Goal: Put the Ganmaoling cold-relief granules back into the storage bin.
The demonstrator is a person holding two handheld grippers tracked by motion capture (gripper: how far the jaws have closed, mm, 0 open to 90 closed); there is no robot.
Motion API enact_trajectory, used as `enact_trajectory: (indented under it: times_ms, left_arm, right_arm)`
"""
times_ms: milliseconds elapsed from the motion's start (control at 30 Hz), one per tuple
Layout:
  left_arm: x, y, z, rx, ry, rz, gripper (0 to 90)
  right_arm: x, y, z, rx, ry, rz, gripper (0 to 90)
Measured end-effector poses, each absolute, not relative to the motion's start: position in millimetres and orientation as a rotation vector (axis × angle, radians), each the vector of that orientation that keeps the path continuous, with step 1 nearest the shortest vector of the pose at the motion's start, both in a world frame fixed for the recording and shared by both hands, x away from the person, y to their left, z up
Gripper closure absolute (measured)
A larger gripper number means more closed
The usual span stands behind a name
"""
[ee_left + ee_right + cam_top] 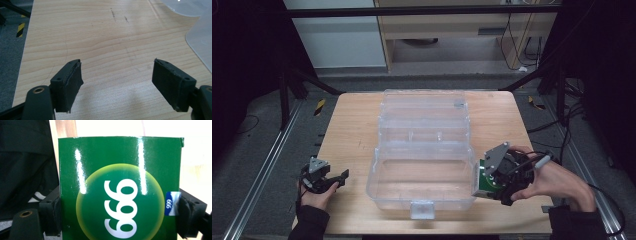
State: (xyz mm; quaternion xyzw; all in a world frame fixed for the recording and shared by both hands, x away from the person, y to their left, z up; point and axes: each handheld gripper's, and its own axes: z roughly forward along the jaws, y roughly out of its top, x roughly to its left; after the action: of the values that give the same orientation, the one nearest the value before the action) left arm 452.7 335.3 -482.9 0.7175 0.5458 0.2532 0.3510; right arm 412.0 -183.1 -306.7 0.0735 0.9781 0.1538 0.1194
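Note:
A clear plastic box [422, 172] stands open in the middle of the wooden table [352, 130], its lid [423, 112] laid back behind it. My right gripper [492, 182] hangs just right of the box's right wall, shut on a glossy green carton [120, 187] with white numerals in a yellow-green circle. The green carton [483, 181] sits between both pads [186, 216], held by its side edges. My left gripper [117, 85] rests low over bare wood at the table's front left, its jaws wide apart and empty. The left gripper [337, 180] points toward the box.
A corner of the clear box [200, 42] lies ahead and right of the left gripper. A latch tab [421, 210] sticks out from the box's front wall. Metal rails [267, 165] run along both sides of the table. Cables and a cabinet stand beyond the far edge.

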Motion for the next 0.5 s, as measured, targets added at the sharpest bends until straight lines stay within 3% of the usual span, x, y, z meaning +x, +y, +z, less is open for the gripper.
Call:
enact_trajectory:
  times_ms: [500]
  left_arm:
    - [453,336,-483,1.858,1.414,0.656,23.1]
  right_arm:
    - [431,-154,-310,0.19,2.865,0.473,16.3]
